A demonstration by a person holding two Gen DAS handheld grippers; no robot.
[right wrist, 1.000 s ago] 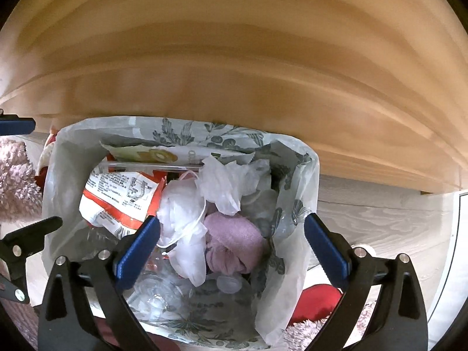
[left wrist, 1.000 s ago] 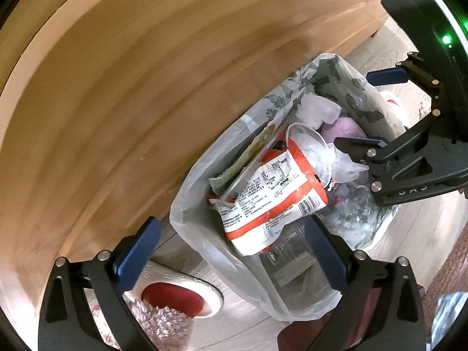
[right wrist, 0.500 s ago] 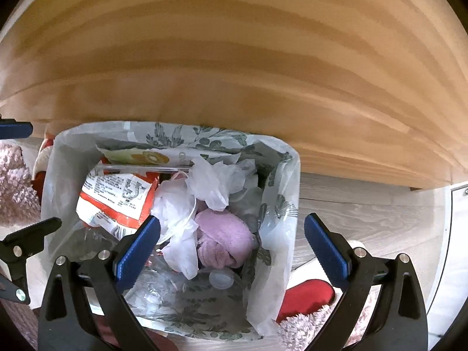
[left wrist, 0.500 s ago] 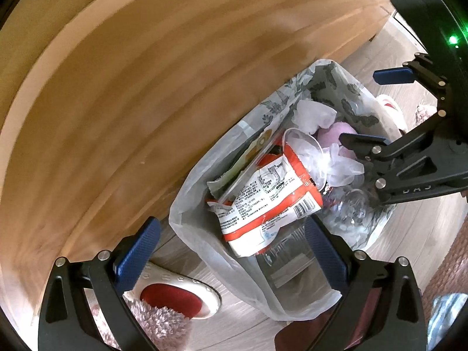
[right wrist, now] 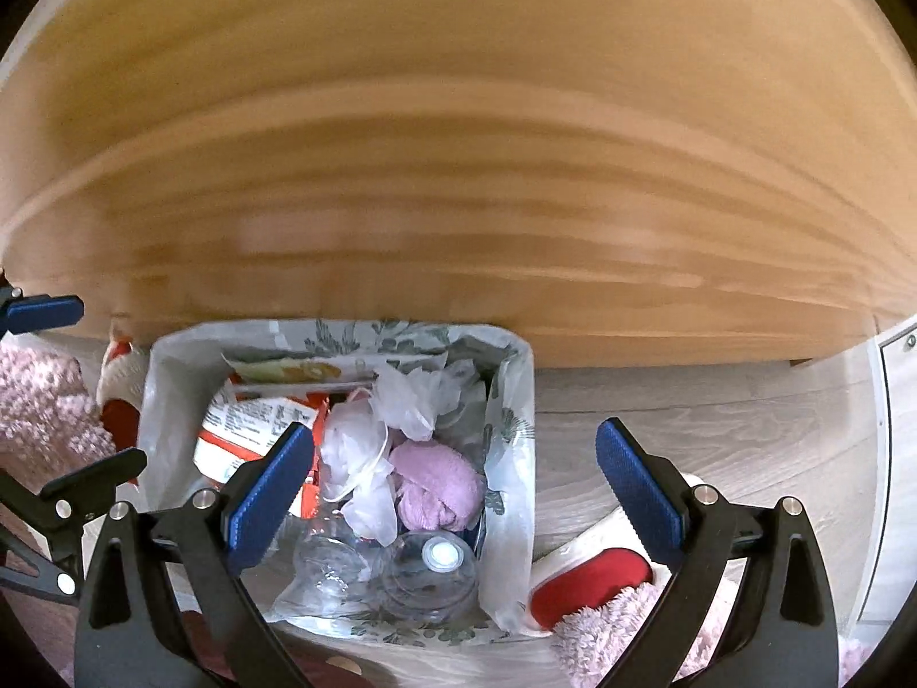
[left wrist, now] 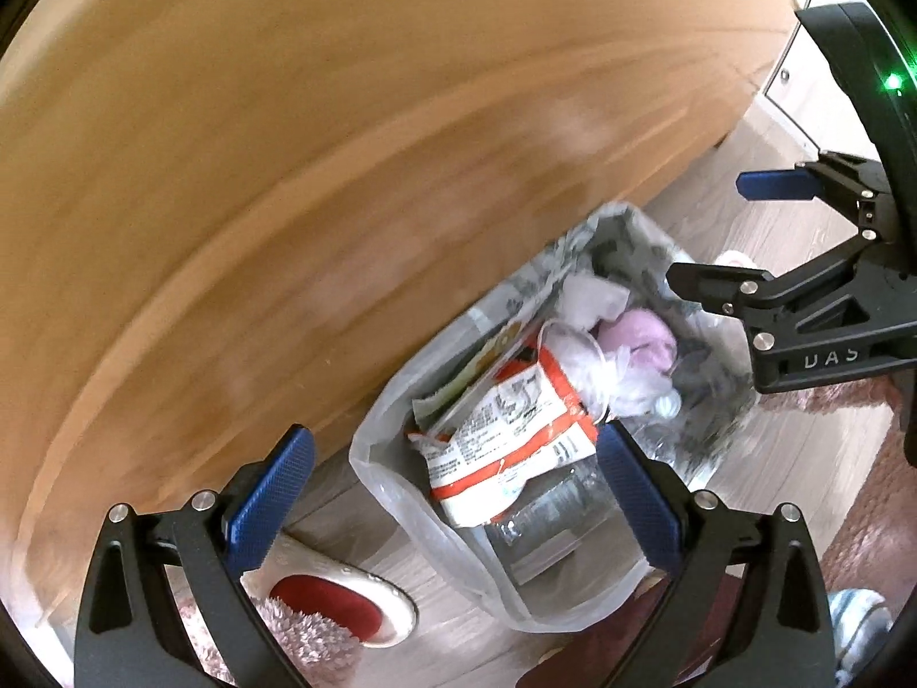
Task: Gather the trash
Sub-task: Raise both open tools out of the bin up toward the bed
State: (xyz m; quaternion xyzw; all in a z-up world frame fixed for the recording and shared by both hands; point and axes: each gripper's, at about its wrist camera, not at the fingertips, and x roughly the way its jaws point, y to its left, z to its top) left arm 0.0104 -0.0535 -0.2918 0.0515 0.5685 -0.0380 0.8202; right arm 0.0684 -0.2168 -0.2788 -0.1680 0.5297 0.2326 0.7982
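Note:
A bin lined with a leaf-printed plastic bag stands on the floor against a wood panel. It is full: a red and white snack wrapper, crumpled white plastic, a pink cloth wad and a clear plastic bottle. My left gripper hangs open above the wrapper side, holding nothing. My right gripper is open and empty above the bin's right half. Each gripper shows in the other's view: the right gripper and the left gripper.
A broad wood panel rises right behind the bin. Red-soled fluffy slippers lie on the pale plank floor on both sides, one slipper to the left and another slipper to the right. A white cabinet edge is at far right.
Both grippers have drawn up and back from the bin, which now looks smaller and farther. Both stay open and empty. The trash in the bag has not shifted.

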